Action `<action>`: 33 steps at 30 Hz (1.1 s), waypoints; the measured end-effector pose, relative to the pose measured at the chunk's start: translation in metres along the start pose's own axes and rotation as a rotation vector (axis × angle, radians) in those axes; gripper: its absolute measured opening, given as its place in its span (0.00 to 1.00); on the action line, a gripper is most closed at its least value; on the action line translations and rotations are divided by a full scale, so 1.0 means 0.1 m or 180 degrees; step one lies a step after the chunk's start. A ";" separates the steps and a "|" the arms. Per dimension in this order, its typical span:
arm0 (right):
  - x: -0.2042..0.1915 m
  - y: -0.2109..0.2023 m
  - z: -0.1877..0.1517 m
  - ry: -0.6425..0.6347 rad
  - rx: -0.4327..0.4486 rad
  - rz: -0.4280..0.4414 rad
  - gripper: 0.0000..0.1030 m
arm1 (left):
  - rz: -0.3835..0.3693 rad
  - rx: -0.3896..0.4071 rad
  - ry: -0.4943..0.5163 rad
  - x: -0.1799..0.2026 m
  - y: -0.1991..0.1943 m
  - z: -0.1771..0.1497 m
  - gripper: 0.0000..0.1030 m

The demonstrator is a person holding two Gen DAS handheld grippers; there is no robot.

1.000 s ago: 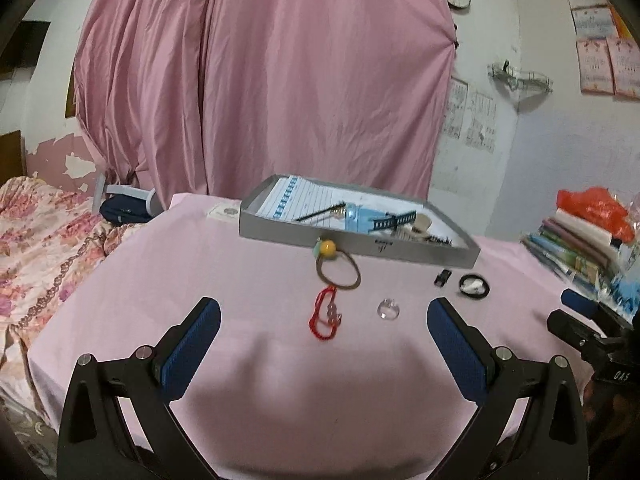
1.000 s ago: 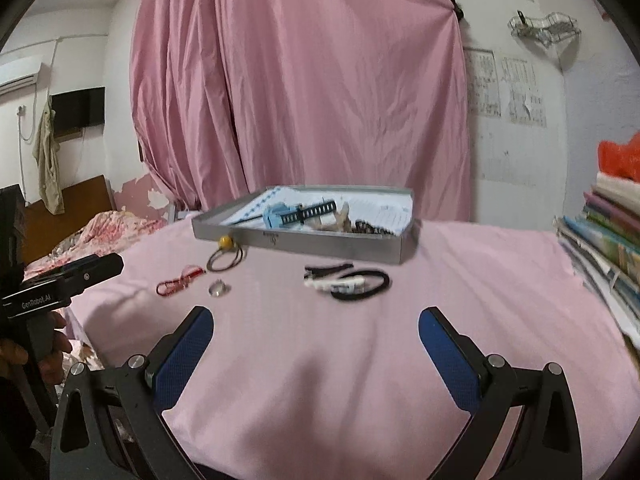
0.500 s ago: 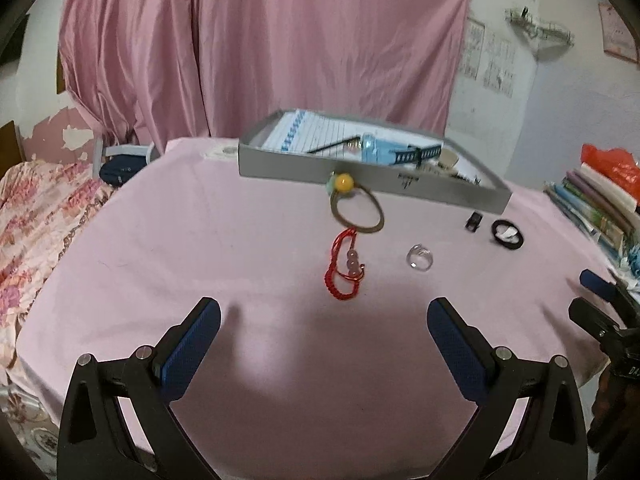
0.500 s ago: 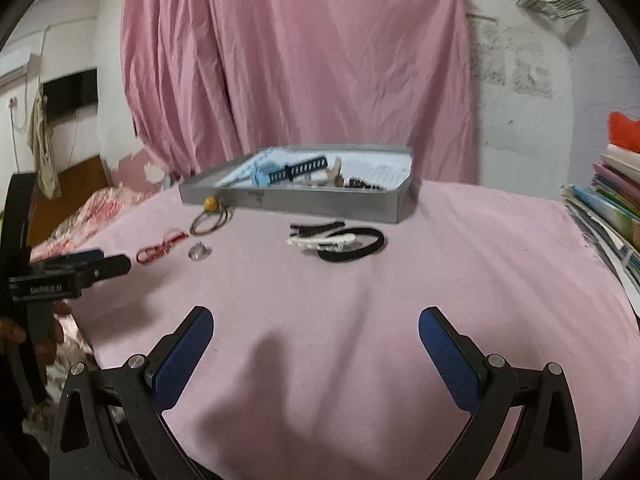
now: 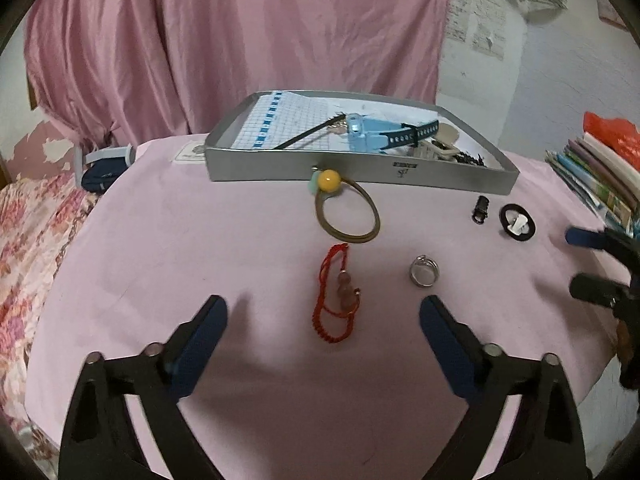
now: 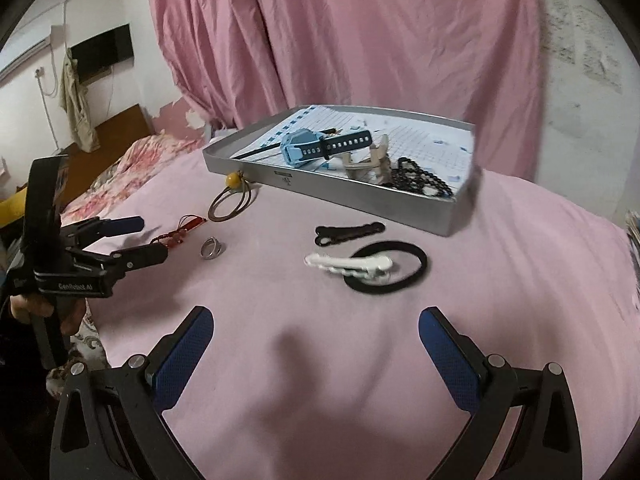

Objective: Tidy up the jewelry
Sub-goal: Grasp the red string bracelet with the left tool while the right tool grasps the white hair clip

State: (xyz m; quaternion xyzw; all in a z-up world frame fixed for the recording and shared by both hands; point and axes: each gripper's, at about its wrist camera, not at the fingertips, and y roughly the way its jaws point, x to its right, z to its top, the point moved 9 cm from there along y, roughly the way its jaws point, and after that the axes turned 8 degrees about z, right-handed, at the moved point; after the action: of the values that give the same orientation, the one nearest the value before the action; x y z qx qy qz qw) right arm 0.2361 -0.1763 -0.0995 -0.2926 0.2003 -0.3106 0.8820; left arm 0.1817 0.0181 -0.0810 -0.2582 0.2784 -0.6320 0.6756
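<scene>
A red cord bracelet point(image 5: 335, 295) with beads lies on the pink cloth, just ahead of my open left gripper point(image 5: 322, 316). A silver ring point(image 5: 423, 271) sits to its right; a brown hair tie with a yellow bead point(image 5: 346, 212) lies beyond, against the grey tray point(image 5: 360, 168). The tray point(image 6: 384, 204) holds a blue watch point(image 6: 320, 147) and black beads point(image 6: 416, 178). My right gripper point(image 6: 316, 330) is open and empty, short of a black hair band point(image 6: 414, 258) with a white clip point(image 6: 352, 266) across it. A black clip point(image 6: 348, 232) lies behind them.
A stack of books point(image 5: 596, 176) rises at the table's right edge. A floral bedspread point(image 5: 28, 232) lies off the left side. A pink curtain point(image 5: 240, 40) hangs behind the tray. A hand point(image 6: 44, 308) holds the left gripper's handle at the table's near left edge.
Both grippers have moved forward and lower over the table, so the jewelry sits closer to them. The left one has closed in on the red bracelet. Both stay open.
</scene>
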 end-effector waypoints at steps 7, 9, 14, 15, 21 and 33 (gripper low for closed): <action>0.07 0.21 0.16 -0.0077 -0.0208 -0.0058 0.94 | 0.0063 -0.0119 0.0128 0.06 0.13 0.02 0.64; 0.13 0.27 0.20 -0.0081 -0.0260 -0.0103 0.93 | 0.0074 -0.0135 0.0170 0.07 0.15 0.04 0.55; 0.19 0.33 0.27 -0.0070 -0.0289 -0.0075 0.88 | 0.0036 -0.0163 0.0239 0.12 0.19 0.10 0.44; 0.19 0.35 0.26 -0.0066 -0.0300 -0.0062 0.87 | 0.0031 -0.0162 0.0247 0.13 0.19 0.10 0.41; 0.25 0.45 0.22 -0.0061 -0.0445 -0.0088 0.73 | -0.0009 -0.0129 0.0251 0.24 0.23 0.16 0.19; 0.29 0.44 0.23 -0.0037 -0.0428 -0.0140 0.55 | -0.0189 0.0002 0.0031 0.32 0.19 0.17 0.07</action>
State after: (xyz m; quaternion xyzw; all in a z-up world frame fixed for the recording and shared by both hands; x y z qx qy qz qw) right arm 0.2880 -0.1583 -0.1159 -0.3573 0.2092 -0.3141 0.8544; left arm 0.2091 -0.0131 -0.0840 -0.2632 0.2737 -0.6531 0.6552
